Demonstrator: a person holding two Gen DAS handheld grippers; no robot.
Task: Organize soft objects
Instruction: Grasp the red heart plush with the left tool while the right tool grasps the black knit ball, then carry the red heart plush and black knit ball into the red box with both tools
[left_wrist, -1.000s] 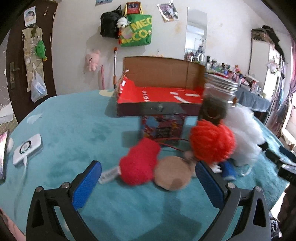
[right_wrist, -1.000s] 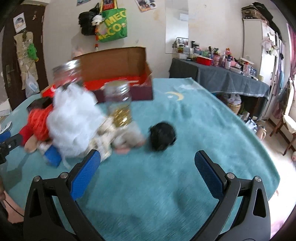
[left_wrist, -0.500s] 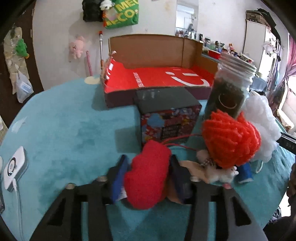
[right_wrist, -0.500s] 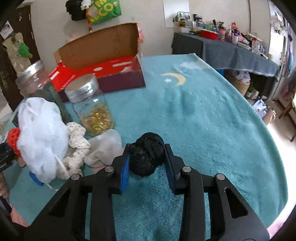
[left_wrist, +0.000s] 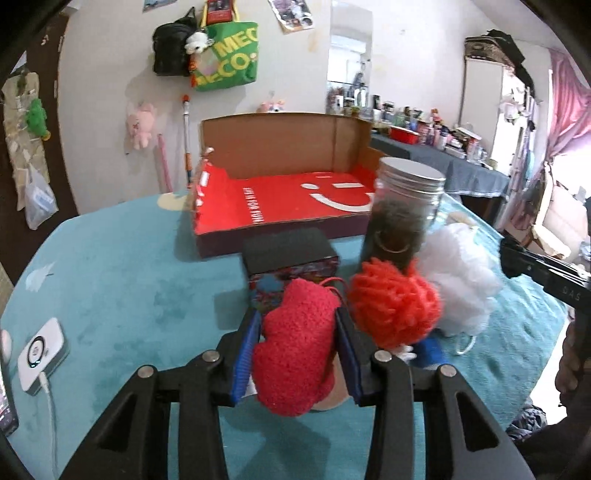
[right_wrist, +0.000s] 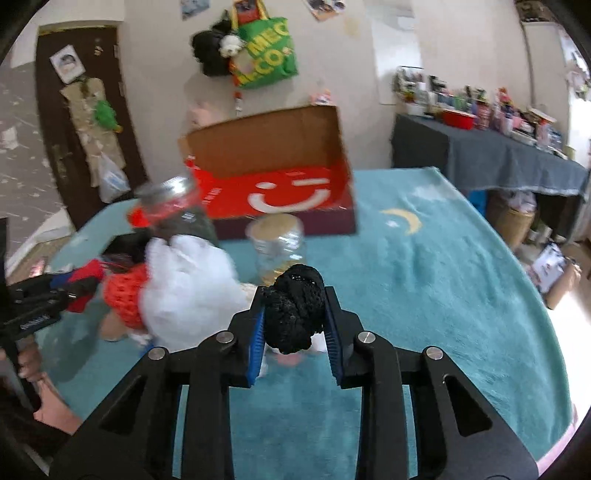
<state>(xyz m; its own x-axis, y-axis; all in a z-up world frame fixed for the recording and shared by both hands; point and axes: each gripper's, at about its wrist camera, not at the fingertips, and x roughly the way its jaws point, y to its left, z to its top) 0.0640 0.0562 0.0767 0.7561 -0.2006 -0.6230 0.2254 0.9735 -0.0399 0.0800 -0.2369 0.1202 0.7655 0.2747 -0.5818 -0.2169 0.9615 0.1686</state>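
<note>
My left gripper (left_wrist: 297, 336) is shut on a fuzzy red soft toy (left_wrist: 295, 350) and holds it above the teal table cover (left_wrist: 122, 291). An orange yarn ball (left_wrist: 395, 306) and a white mesh puff (left_wrist: 461, 277) lie just to its right. My right gripper (right_wrist: 295, 314) is shut on a black knitted ball (right_wrist: 293, 310), lifted off the cover (right_wrist: 424, 295). The open red cardboard box (left_wrist: 284, 199) with a white smiley stands at the back; it also shows in the right wrist view (right_wrist: 280, 192). The left gripper shows at the left of the right wrist view (right_wrist: 55, 291).
A small dark printed box (left_wrist: 290, 258) and a metal-lidded jar (left_wrist: 402, 218) stand before the red box. A second jar (right_wrist: 277, 247) with gold contents stands beyond the black ball. A white device (left_wrist: 40, 354) with a cable lies at the left edge.
Both grippers closed from open: the left on the red soft toy, the right on the black ball. Both have since lifted their objects and the views have shifted toward the red box.
</note>
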